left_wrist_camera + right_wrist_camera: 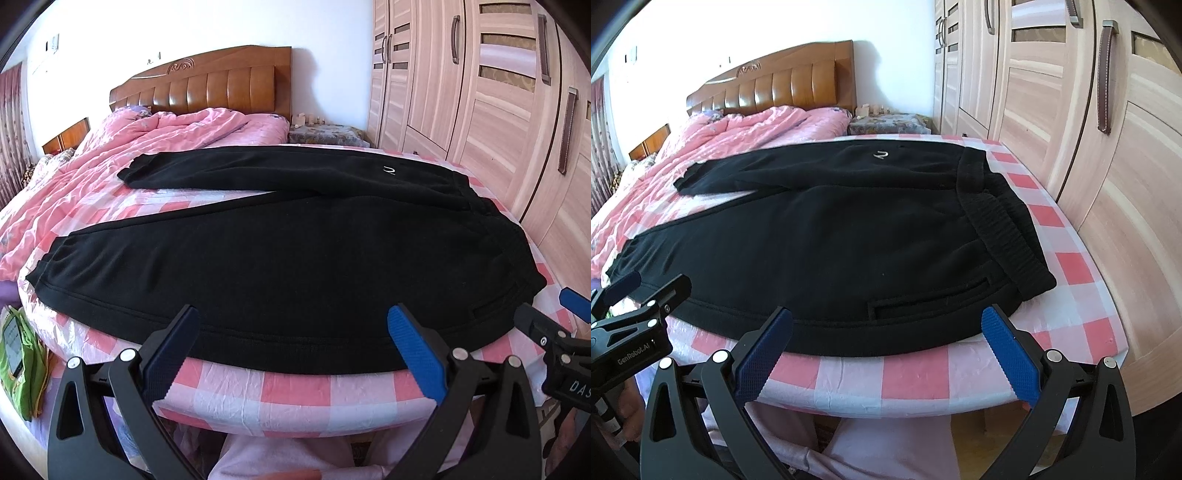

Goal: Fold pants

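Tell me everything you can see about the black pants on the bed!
The black, soft fleece-looking pants lie flat and unfolded on the pink-and-white checked bedsheet, legs spread in a V toward the left. A ribbed elastic waistband sits on the right, a slit pocket near the front edge, and a small white logo on the far leg. Nothing grips them; both grippers' fingers hover open at the near hem.

Black pants (295, 258) on a pink-and-white checked sheet (295, 391), pink quilt (155, 129).
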A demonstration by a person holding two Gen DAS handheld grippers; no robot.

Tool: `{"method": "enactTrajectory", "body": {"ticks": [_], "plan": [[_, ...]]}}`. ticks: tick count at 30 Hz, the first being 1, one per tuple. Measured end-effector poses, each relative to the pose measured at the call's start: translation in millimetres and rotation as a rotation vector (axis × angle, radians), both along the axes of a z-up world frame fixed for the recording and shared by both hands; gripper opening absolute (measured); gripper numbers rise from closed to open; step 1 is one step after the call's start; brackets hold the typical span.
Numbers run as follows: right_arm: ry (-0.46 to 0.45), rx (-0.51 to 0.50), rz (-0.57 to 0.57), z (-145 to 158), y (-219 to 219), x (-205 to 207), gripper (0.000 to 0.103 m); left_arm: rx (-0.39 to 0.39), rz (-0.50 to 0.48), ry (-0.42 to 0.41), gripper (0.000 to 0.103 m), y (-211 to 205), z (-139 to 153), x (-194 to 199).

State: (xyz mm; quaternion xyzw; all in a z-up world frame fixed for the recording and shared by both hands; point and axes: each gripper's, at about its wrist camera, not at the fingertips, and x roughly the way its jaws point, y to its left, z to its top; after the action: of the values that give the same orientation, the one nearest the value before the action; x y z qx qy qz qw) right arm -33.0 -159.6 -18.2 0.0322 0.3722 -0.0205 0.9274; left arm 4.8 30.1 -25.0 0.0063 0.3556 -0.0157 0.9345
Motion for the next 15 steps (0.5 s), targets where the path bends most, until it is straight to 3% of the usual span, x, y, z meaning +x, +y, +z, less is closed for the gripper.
{"method": "enactTrajectory", "body": {"ticks": [3, 9, 15], "plan": [[0.013, 0.043, 0.005, -3.7, -8.4, 3.7, 0.099, 0.027, 0.016, 0.016, 0.102, 0.1, -0.6, 0.9], [0.110, 0.190, 0.004, -26.6, -39.9, 27.4, 0.099, -0.021, 0.075, 0.080, 0.102, 26.2, -12.7, 10.4], [0.123, 0.262, 0.029, -12.9, -86.0, 99.7, 0.099, 0.003, 0.027, 0.223, 0.102, 41.7, -36.4, 73.8]]}}
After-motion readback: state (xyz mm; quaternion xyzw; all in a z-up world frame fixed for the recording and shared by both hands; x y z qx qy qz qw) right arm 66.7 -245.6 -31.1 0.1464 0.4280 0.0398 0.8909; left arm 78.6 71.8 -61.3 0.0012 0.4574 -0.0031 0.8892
